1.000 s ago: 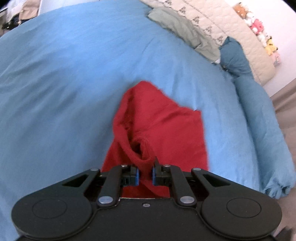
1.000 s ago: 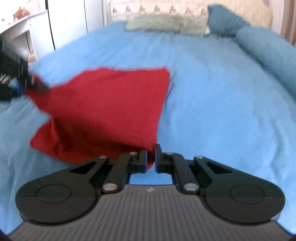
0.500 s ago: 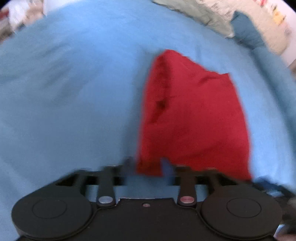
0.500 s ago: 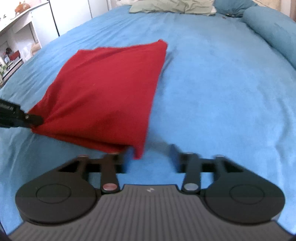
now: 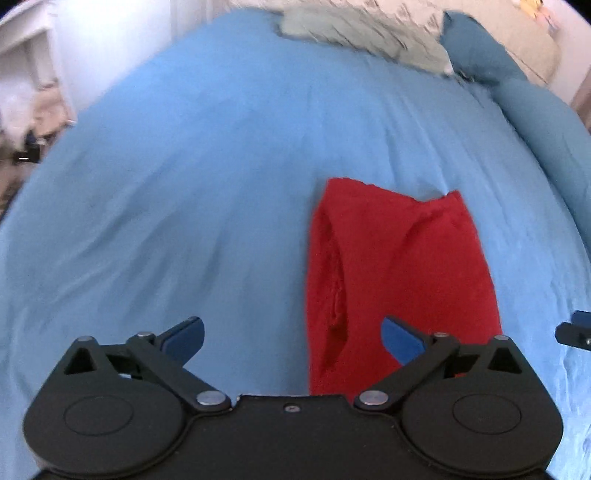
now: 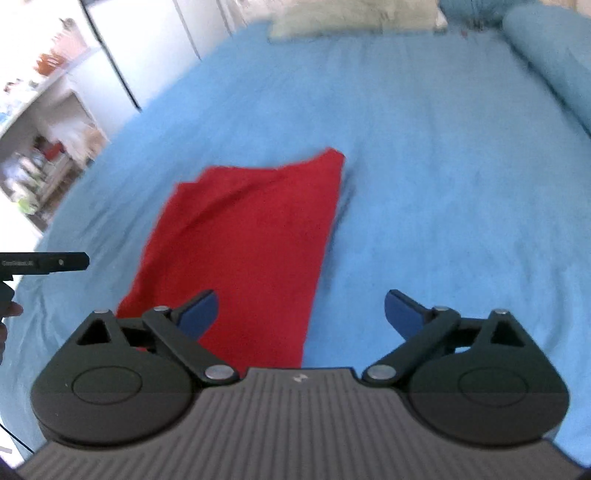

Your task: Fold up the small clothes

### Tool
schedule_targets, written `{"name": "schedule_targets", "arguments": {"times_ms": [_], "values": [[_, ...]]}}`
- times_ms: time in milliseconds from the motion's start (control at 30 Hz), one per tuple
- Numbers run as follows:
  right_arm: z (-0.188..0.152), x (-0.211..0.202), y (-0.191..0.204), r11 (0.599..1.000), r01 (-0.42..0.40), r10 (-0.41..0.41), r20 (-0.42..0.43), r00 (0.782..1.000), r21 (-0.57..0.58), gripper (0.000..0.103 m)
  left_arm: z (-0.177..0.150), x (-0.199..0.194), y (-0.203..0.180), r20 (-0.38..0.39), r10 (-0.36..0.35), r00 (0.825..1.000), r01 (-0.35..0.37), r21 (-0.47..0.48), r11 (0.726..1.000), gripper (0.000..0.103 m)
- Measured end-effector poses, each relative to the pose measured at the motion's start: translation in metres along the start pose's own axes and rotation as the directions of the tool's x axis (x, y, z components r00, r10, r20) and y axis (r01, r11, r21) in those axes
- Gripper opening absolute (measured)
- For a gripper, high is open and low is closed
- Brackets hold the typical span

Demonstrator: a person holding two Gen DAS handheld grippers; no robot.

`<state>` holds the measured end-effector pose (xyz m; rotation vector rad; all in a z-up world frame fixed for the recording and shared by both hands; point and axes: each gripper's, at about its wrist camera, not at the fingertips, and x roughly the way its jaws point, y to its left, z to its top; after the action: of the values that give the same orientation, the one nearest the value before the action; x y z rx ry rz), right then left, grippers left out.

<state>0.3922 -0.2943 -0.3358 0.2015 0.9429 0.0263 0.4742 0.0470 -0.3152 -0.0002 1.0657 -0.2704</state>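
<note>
On blue bed (image 5: 221,166), red garment (image 5: 399,266) lay folded narrow (one fold judged done). Left gripper (image 5: 291,338), right gripper (image 6: 299,314) opening wide, empty; further folds likely left.

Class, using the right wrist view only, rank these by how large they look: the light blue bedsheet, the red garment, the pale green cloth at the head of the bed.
1. Light blue bedsheet
2. Red garment
3. Pale green cloth, though it lies farthest from the camera, so its true size is unsure.
</note>
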Motion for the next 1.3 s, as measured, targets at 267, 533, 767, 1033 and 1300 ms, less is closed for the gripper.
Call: {"name": "schedule_targets", "arguments": {"times_ms": [267, 533, 767, 1033, 1300], "values": [[0.025, 0.067, -0.018, 0.986, -0.084, 0.092, -0.046, 0.995, 0.140, 0.103, 0.016, 0.071, -0.004, -0.089, -0.166, 0.982, 0.173, 0.070, 0.983, 0.082], [0.005, 0.114, -0.032, 0.954, -0.144, 0.171, -0.085, 0.982, 0.263, 0.093, 0.011, 0.104, -0.007, -0.105, -0.257, 0.961, 0.261, 0.032, 0.965, 0.079], [0.006, 0.126, -0.028, 0.934, -0.190, 0.214, -0.047, 0.976, 0.304, 0.051, 0.016, 0.106, -0.021, -0.102, -0.264, 0.959, 0.267, 0.020, 0.963, 0.042], [0.008, 0.081, -0.018, 0.937, -0.236, 0.227, 0.064, 0.972, 0.256, 0.037, 0.011, 0.057, -0.058, -0.019, -0.214, 0.977, 0.214, 0.147, 0.966, 0.027], [-0.031, -0.010, -0.041, 0.942, -0.200, 0.182, 0.093, 0.979, 0.267, 0.037, -0.041, -0.003, -0.116, -0.001, -0.266, 0.964, 0.263, 0.159, 0.952, 0.025]]}}
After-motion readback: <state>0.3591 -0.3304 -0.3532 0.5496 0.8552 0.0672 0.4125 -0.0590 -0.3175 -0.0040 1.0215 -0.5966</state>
